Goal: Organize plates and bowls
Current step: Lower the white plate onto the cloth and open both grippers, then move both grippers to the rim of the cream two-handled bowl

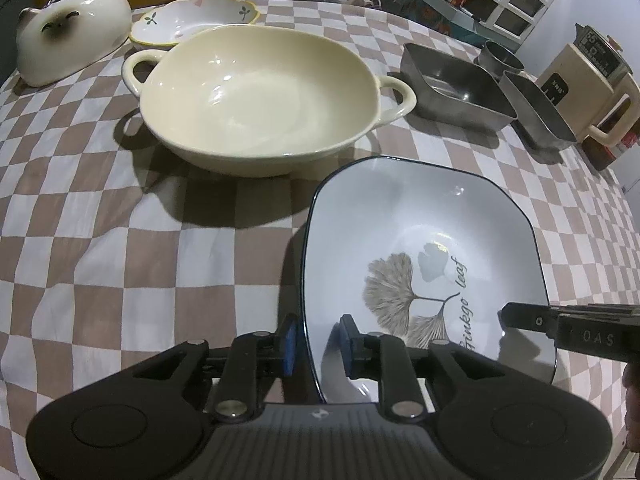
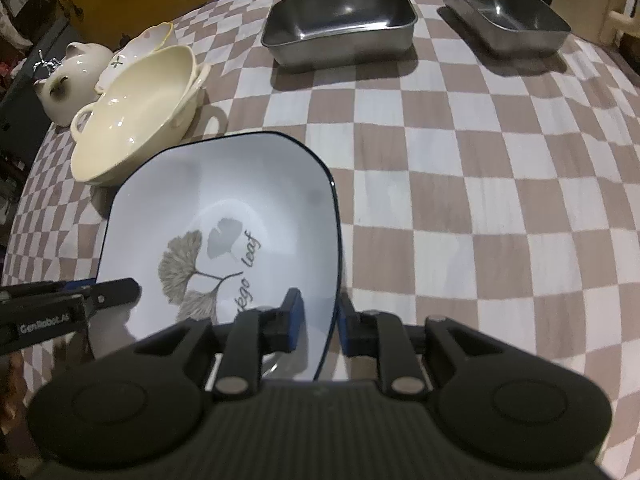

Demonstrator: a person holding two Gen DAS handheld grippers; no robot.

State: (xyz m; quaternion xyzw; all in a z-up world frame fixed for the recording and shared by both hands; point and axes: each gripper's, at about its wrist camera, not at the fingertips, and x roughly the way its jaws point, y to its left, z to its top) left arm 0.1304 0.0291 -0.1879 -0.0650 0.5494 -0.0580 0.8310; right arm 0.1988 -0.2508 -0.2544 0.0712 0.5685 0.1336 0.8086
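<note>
A pale blue square plate [image 1: 420,220] [image 2: 240,192] with a dark rim and a ginkgo leaf print rests on the checked tablecloth. My left gripper [image 1: 318,340] straddles its left rim, one blue pad outside and one inside, with a gap on both sides. My right gripper [image 2: 320,318] straddles the opposite rim the same way, its pads not pressing. Each gripper's finger shows in the other view, reaching over the plate's edge. A cream two-handled bowl [image 1: 260,92] [image 2: 132,116] stands just beyond the plate.
A flower-edged small dish [image 1: 192,16] and a cat-shaped ceramic piece [image 1: 68,28] sit behind the cream bowl. Two steel trays [image 2: 340,16] [image 2: 500,12] stand at the far right, with a steel cup [image 1: 500,56] and a beige kettle [image 1: 588,76] near the table's edge.
</note>
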